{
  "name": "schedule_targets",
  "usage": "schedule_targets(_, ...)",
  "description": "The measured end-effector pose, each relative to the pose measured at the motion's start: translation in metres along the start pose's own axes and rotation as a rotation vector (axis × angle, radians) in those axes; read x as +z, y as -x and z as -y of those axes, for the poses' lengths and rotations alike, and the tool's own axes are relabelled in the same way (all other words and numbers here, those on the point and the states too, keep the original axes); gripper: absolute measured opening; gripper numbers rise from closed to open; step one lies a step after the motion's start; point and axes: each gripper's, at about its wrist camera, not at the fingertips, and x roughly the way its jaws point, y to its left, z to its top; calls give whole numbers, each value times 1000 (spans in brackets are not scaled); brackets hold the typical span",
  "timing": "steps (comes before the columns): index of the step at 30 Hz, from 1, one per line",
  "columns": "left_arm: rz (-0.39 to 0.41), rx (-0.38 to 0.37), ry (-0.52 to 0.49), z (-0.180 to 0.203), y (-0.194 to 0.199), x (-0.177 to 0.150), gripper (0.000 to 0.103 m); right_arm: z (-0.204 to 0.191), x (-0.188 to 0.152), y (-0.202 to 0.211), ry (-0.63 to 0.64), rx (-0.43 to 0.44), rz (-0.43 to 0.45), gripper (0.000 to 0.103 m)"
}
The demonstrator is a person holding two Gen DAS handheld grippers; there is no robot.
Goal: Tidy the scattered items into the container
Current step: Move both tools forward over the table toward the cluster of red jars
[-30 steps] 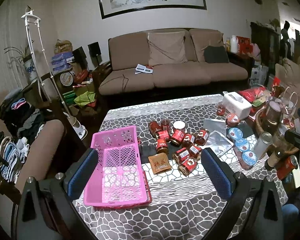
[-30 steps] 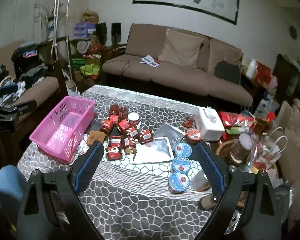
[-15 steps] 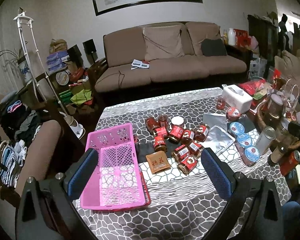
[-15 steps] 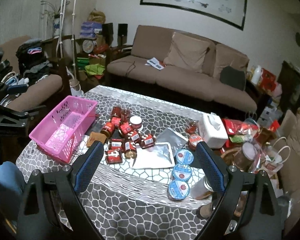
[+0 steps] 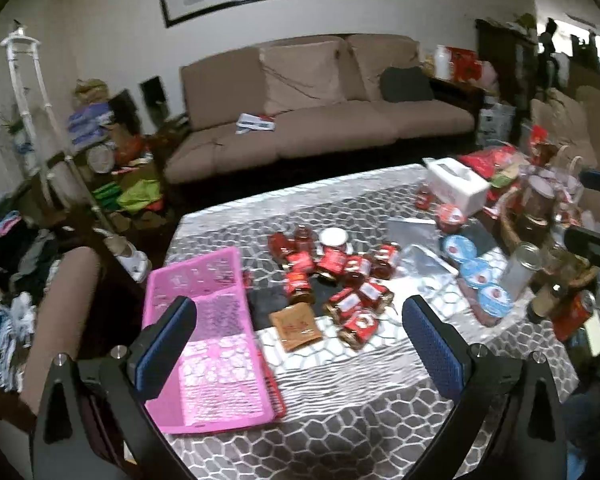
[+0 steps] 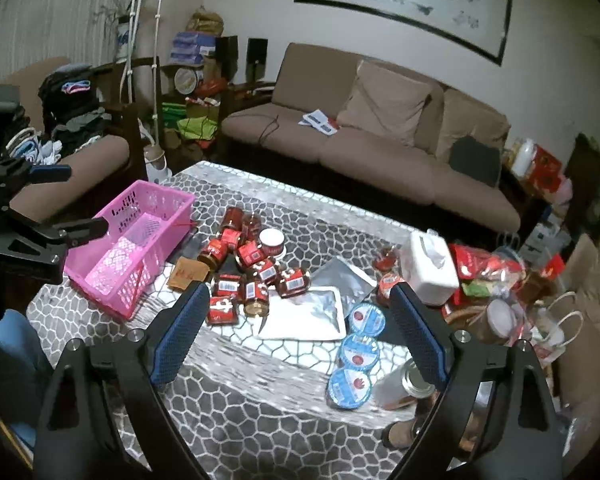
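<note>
Over table (image 6: 260,408), right claw (image 6: 296,328) closing, empty

The right tongs (image 6: 296,328) hang above the bench (image 6: 260,412), blue pads wide apart and narrowing a little, nothing between them. Beyond the tips lies a heap of red-labelled jars (image 6: 252,268) beside a silver pouch (image 6: 308,312). Three blue-lidded cups (image 6: 358,348) sit in a row to the right. The pink basket (image 6: 132,248) stands empty at the left, with the left tongs (image 6: 76,204) above its near end.
</note>
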Motion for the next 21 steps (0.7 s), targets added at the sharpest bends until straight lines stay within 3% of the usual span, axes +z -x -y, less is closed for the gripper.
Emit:
schedule_targets(11, -7, -3, -9, 2, -17, 0, 103, -6, 2, -14, 47, 7, 27, 91)
schedule_targets(21, -31, 16, -20, 4, -35, -3, 103, -2, 1, -39, 58, 33, -15, 91)
